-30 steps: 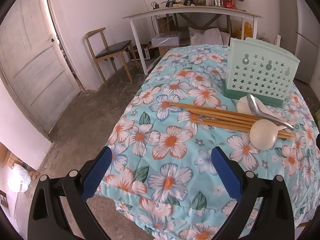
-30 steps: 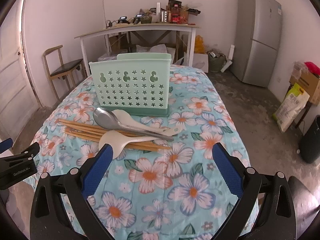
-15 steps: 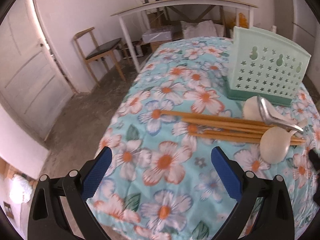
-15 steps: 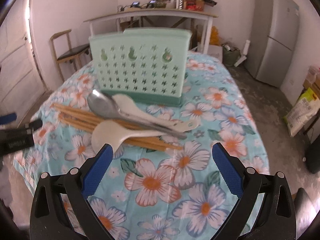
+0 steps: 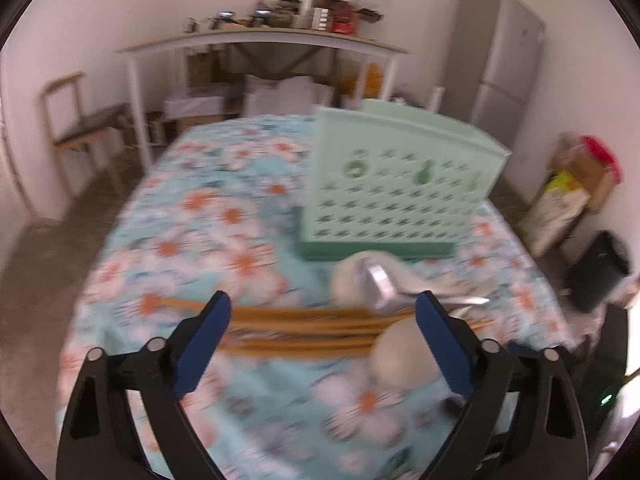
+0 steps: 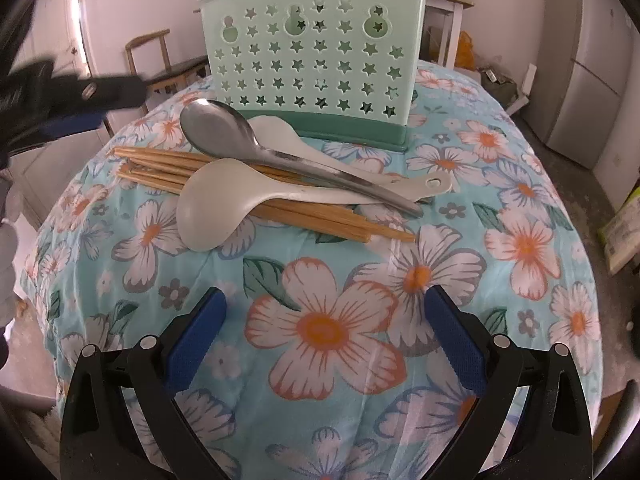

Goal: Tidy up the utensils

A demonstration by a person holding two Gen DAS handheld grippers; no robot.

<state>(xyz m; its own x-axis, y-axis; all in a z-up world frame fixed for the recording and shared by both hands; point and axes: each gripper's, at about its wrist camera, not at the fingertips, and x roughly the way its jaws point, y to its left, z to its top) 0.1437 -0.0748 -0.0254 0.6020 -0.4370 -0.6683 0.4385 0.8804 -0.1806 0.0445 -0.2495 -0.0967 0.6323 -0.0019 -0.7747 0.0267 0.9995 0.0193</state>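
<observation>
- Nearest to me, my right gripper hangs over the flowered cloth, its blue-padded fingers spread wide with nothing between them.
- My left gripper is likewise spread wide and empty; its view is badly motion-blurred, and it also shows at the left edge of the right wrist view.
- Just beyond the right fingers lies the utensil pile on the cloth-covered surface: a bundle of wooden chopsticks lying roughly side to side.
- One white plastic spoon rests across the chopsticks with its bowl toward me on the left.
- A metal spoon lies on top of the pile, its handle running to the right, and a second white spoon sits just behind it, touching it.
- From the left wrist view the chopsticks run across between the left fingers, though blur hides whether anything touches.
- Behind the pile, just beside the spoon bowls, the mint-green utensil holder stands upright, its front wall pierced with star holes.
- Farther back I see a wooden chair, a white table piled with clutter, and a grey fridge at the right wall.
</observation>
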